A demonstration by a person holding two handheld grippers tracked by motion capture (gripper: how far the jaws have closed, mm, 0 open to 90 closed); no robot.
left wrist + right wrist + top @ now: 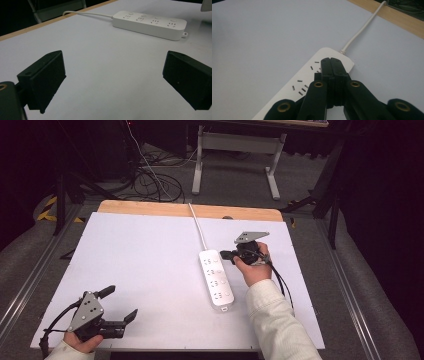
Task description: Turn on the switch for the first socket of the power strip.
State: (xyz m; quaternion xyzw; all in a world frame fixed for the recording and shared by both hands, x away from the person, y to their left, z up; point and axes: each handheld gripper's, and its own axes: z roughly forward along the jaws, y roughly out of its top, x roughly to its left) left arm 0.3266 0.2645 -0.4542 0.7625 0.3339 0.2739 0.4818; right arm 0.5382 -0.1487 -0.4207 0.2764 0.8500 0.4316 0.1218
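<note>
Only the power strip [216, 279] and its cord [198, 228] interrupt the table [135, 260].

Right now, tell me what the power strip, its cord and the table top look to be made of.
Power strip: smooth white moulded plastic by the look, satin, with rounded edges and recessed sockets.
Cord: white flexible sheath, probably rubbery plastic; it curves softly.
Table top: flat matte white surface, perhaps laminate or a sheet; a bare wood-coloured strip at the far edge suggests wood beneath.

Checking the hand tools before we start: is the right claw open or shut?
Shut. In the right gripper view, the right claw has its two black jaws pressed together with nothing between them, over the white plastic power strip.
</note>
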